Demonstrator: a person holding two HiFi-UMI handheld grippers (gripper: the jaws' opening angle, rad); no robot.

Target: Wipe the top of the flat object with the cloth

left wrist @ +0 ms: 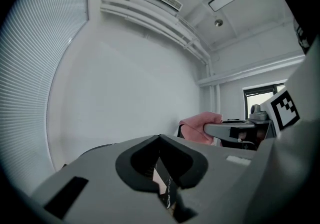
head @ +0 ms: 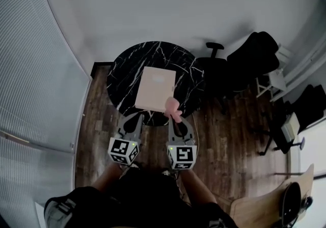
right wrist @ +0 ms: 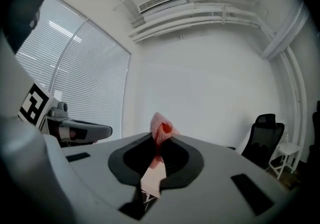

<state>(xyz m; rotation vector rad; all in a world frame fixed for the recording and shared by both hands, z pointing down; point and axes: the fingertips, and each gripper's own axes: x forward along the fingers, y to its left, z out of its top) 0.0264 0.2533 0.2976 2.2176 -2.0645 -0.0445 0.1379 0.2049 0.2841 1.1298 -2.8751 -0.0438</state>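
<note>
1. One flat board (head: 155,89) is shown whole only in the head view, lying on one round black table (head: 127,69). In both gripper views only slivers of it are seen through the jaws.
2. One pink cloth (right wrist: 161,129) is clamped in the right gripper (right wrist: 160,139). In the head view it is seen at the board's near right corner; contact cannot be judged.
3. The left gripper (left wrist: 160,143) is seen with jaws drawn together and nothing between them.
4. Two grippers are counted. One black chair (right wrist: 262,135) is shown in the right gripper view.
</note>
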